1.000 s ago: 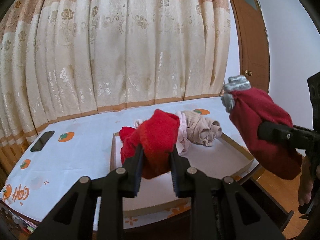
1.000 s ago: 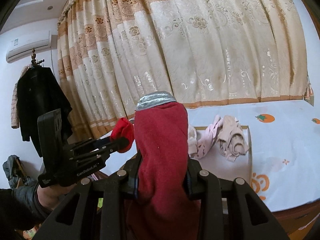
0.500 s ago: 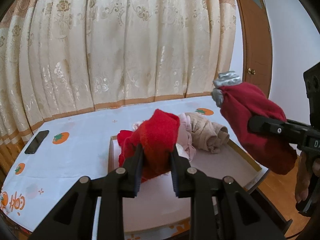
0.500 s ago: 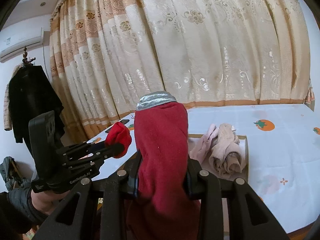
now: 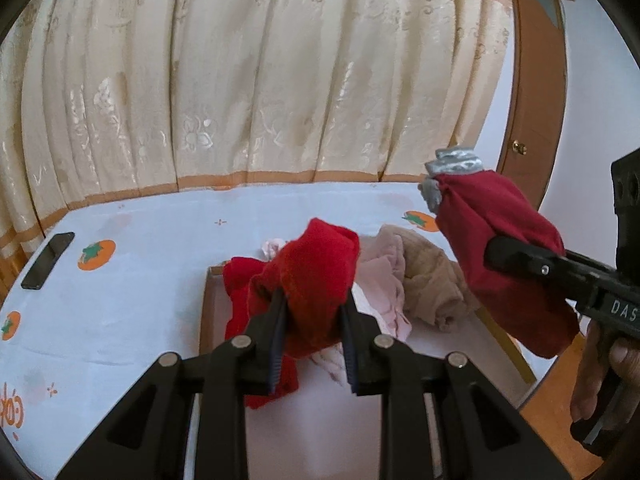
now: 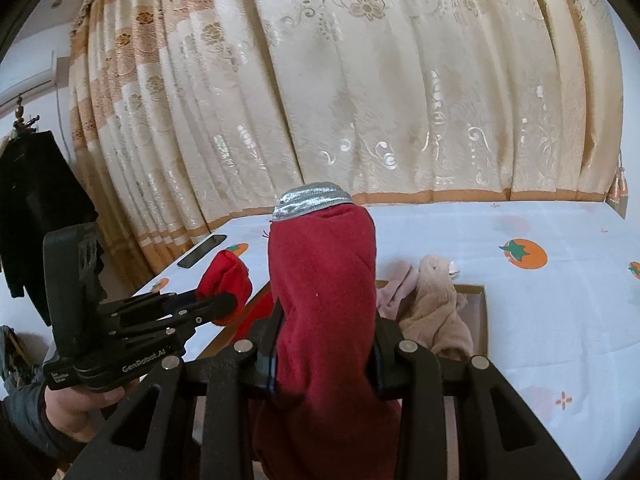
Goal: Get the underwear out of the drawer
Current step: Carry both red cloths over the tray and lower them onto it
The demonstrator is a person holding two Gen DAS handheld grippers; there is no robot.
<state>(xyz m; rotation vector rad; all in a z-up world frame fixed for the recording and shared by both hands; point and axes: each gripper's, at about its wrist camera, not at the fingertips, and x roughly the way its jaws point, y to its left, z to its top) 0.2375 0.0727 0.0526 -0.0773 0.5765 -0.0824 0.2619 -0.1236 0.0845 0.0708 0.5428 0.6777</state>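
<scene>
My left claw pinches bright red underwear; right claw pinches dark red underwear, above the tray.

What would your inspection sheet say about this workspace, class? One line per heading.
Surface: white cloth with orange fruit print.
Job's things: bright red underwear and dark red underwear with silver waistband, both lifted; pink and beige garments in shallow cardboard tray.
Clutter: black phone.
Grippers: left gripper clamps the bright red piece; right gripper clamps the dark red one.
Cables: nothing seen.
Surroundings: cream floral curtain, wooden door, black coat.
</scene>
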